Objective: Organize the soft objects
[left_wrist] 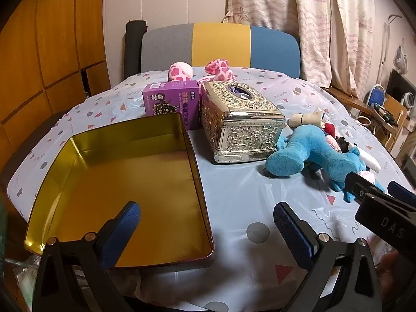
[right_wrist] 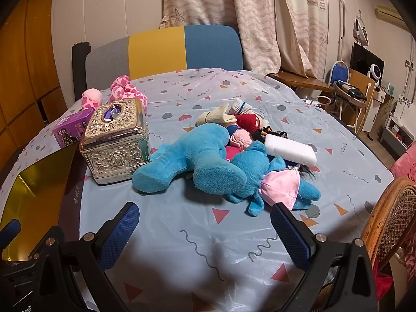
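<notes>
Left gripper: jaws wide apart, nothing btwn them; hangs over near edge of table, one blue pad above the tin's floor, other above the cloth.
Right gripper: jaws spread wide, empty; above bare cloth, near side of the toy pile, not touching it.
Table: pale blue cloth w/ triangles, dots, squiggles.
Gold tin: open, shallow, left side of table, nothing inside.
Soft pile: right of centre, heaped together, well apart from tin.
Blue plush: biggest item, lying on its side at pile's near-left, just beside the silver box.
Pink cloth piece: draped on near-right of blue plush.
White block: resting on top of pile, far-right side.
Cream, red, pink bits: small pieces at pile's far side; can't tell what each is.
Silver embossed box: centre, btwn tin & pile, oval slot on top.
Purple carton: upright behind tin, touching silver box's left side.
Pink spotted plush: at table's far edge, behind carton.
Chair back: grey/yellow/blue, beyond far edge.
</notes>
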A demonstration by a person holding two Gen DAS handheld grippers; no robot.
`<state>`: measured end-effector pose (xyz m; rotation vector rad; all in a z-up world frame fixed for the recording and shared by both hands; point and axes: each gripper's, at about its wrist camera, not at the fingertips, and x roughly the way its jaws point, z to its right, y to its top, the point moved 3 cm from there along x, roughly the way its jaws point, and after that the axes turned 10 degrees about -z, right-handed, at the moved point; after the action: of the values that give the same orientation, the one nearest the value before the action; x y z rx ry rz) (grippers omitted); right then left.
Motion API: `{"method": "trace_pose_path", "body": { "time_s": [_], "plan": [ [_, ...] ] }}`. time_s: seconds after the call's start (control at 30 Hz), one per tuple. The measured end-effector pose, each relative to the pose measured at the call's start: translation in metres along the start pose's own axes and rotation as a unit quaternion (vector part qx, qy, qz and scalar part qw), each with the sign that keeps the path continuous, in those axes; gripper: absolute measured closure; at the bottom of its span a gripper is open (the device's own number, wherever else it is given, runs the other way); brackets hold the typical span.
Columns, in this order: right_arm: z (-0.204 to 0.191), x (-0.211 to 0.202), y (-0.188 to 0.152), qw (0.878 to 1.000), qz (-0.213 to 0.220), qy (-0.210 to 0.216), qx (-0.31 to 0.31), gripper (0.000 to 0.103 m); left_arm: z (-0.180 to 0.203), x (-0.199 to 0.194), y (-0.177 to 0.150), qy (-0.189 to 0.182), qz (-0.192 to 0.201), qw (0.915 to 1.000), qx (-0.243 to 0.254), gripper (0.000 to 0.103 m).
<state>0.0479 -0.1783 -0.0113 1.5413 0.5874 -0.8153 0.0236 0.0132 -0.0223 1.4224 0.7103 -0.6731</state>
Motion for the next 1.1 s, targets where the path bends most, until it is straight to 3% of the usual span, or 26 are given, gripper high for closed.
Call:
{"method": "trace_pose_path", "body": {
  "time_s": [1.1],
  "plan": [
    [-0.0022, 0.0042, -0.0005, 1.0, -0.003, -0.001, -0.003, 0.0, -0.003, 0.0016, 0.0, -0.002, -0.009, 0.9999, -0.006, 0.0]
  ]
}}
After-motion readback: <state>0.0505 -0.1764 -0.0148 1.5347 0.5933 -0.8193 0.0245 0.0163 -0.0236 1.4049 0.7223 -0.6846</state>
